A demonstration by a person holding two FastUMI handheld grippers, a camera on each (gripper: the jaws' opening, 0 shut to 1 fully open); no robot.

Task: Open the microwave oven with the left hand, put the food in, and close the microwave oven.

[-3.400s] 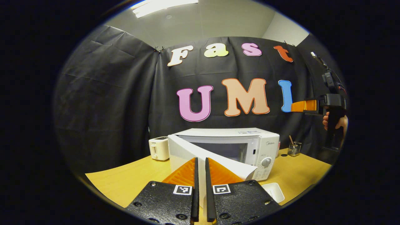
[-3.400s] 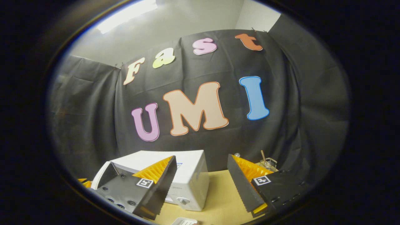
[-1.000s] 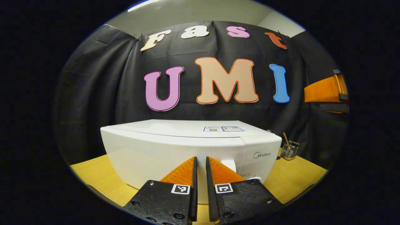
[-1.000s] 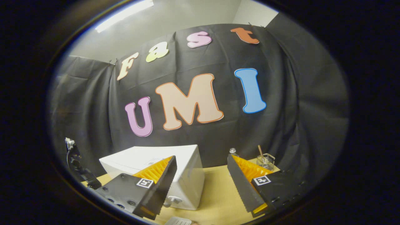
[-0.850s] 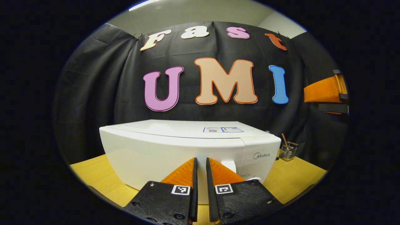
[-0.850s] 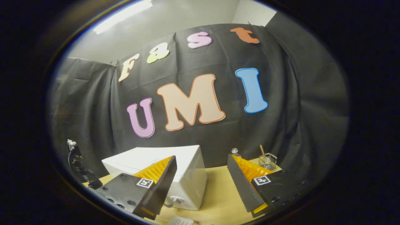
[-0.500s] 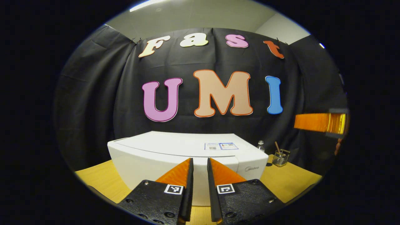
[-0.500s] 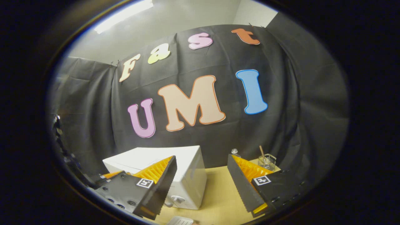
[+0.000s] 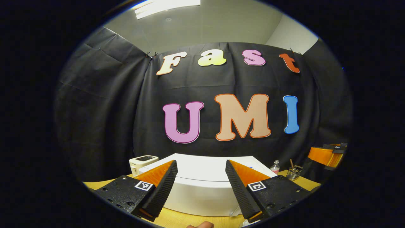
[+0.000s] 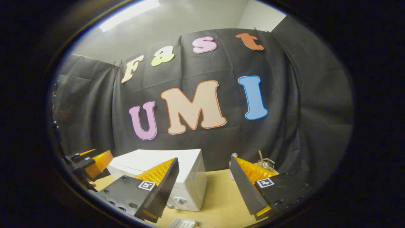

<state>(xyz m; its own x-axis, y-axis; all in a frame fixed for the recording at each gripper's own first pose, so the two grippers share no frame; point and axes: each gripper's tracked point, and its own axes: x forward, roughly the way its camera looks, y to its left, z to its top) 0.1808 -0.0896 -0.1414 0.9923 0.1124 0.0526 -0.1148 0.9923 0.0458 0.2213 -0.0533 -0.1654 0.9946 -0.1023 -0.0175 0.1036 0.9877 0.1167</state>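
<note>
White microwave (image 9: 202, 186) sits closed below the left gripper (image 9: 200, 186), now spread wide and lifted away; task looks complete.

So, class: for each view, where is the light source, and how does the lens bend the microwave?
Left gripper view: ceiling light glares top left; microwave front bulges into a curve. Right gripper view: ceiling light smeared, washed out top left; microwave leans, edges softer.
</note>
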